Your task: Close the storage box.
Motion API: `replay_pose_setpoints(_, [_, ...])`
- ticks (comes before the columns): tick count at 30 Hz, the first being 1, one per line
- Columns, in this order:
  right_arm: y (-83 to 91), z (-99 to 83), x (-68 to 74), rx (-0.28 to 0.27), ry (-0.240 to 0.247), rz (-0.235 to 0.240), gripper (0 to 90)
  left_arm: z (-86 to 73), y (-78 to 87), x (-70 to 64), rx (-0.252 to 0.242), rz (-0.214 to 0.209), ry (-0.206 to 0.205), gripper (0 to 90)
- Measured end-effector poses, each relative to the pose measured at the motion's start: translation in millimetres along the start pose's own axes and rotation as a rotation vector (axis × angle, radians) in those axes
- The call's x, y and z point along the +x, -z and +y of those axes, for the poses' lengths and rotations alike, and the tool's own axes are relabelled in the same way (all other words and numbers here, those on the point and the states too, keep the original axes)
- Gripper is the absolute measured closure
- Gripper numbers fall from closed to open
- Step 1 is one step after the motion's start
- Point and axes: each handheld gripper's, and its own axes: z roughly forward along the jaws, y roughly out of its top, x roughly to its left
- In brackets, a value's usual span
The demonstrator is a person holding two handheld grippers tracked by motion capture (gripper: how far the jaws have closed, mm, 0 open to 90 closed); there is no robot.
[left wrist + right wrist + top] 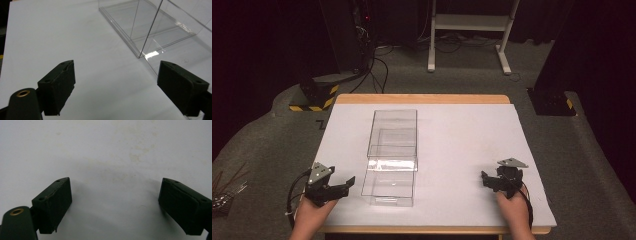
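Dark curtains and cables ring a wooden table [422, 98] covered by a white sheet [462, 150]. On the sheet's left half stand two clear plastic boxes [392, 150], end to end and touching, both seemingly empty. At the near left corner the left gripper [343, 184] rests with jaws spread wide, just beside the nearer box [175, 47]. Well apart, at the near right, the right gripper [490, 181] hovers equally wide open over bare sheet. Nothing is grasped, so the handling seems yet to begin.

Cut off and hard to read

The clear box [160, 32] runs past the left gripper view's top and right edges; its transparent walls blur together in the high view.
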Motion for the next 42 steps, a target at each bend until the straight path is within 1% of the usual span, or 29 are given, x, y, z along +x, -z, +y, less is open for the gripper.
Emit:
replay_pose_setpoints(2, [0.0,0.0,-0.1,0.0,0.0,0.0,11.4,1.1,1.6,-3.5,-0.015,-0.01,-0.001,15.3])
replay_pose_setpoints(6, [0.0,0.0,-0.2,0.0,0.0,0.0,11.4,0.8,4.5,-7.4,-0.023,-0.016,-0.012,15.3])
replay_pose_setpoints(7, [0.0,0.0,-0.2,0.0,0.0,0.0,11.4,0.4,5.4,-8.6,-0.027,-0.018,-0.004,15.3])
replay_pose_setpoints(11, [0.0,0.0,-0.2,0.0,-0.001,0.001,11.4,-0.1,9.2,-9.8,-0.041,-0.02,-0.007,15.3])
replay_pose_setpoints(13, [0.0,0.0,-0.2,0.0,-0.001,0.001,11.4,-0.9,13.5,-11.9,-0.057,-0.03,0.005,15.3])
replay_pose_setpoints(14, [0.0,0.0,-0.2,0.0,-0.001,0.001,11.4,-0.9,13.5,-11.9,-0.057,-0.03,0.005,15.3])
replay_pose_setpoints(15, [0.0,0.0,-0.2,0.001,-0.001,0.001,11.4,-2.4,16.9,-13.5,-0.058,-0.042,0.002,15.3])
replay_pose_setpoints(18, [0.0,0.0,-0.2,0.001,-0.001,0.001,11.4,-5.0,20.6,-15.4,-0.063,-0.047,-0.002,15.2])
replay_pose_setpoints(20, [0.0,0.0,-0.2,0.001,-0.001,0.001,11.4,-6.8,25.4,-17.3,-0.073,-0.055,0.006,15.2])
replay_pose_setpoints(22, [0.0,0.0,-0.2,0.001,-0.001,0.001,11.4,-6.5,27.1,-17.5,-0.077,-0.057,0.006,15.1])
replay_pose_setpoints(23, [0.0,0.0,-0.2,0.0,0.0,0.001,11.4,-4.8,29.8,-18.5,-0.092,-0.061,0.015,15.2])
replay_pose_setpoints(25, [0.0,0.0,-0.1,0.0,0.0,0.0,11.4,-3.1,32.2,-19.1,-0.106,-0.071,0.021,15.2])
replay_pose_setpoints(27, [0.0,0.0,-0.1,0.0,0.0,0.0,11.4,-2.5,33.1,-19.2,-0.109,-0.075,0.019,15.2])
replay_pose_setpoints(28, [0.0,0.0,-0.1,0.0,0.0,0.0,11.4,-1.9,33.9,-20.5,-0.114,-0.081,0.026,15.1])
replay_pose_setpoints(31, [0.0,0.0,-0.1,0.0,0.0,0.0,11.4,0.1,36.0,-21.2,-0.127,-0.101,0.03,15.2])
replay_pose_setpoints(32, [0.0,0.0,-0.1,0.0,0.0,0.0,11.4,0.1,36.0,-21.2,-0.127,-0.101,0.03,15.1])
replay_pose_setpoints(33, [0.1,0.0,-0.1,0.0,0.0,0.0,11.4,1.3,37.6,-22.4,-0.137,-0.119,0.04,15.1])
replay_pose_setpoints(35, [0.1,0.0,-0.1,0.0,0.0,0.0,11.4,2.1,38.4,-23.6,-0.144,-0.126,0.041,15.1])
replay_pose_setpoints(37, [0.0,0.0,-0.1,0.0,0.0,0.0,11.4,3.1,39.6,-25.8,-0.149,-0.134,0.034,15.0])
replay_pose_setpoints(40, [0.1,0.0,-0.1,0.0,0.0,0.0,11.4,4.3,39.7,-30.7,-0.154,-0.16,0.032,15.0])
replay_pose_setpoints(42, [0.0,0.0,-0.1,0.0,0.0,0.0,11.4,4.9,39.1,-34.3,-0.155,-0.172,0.023,14.8])
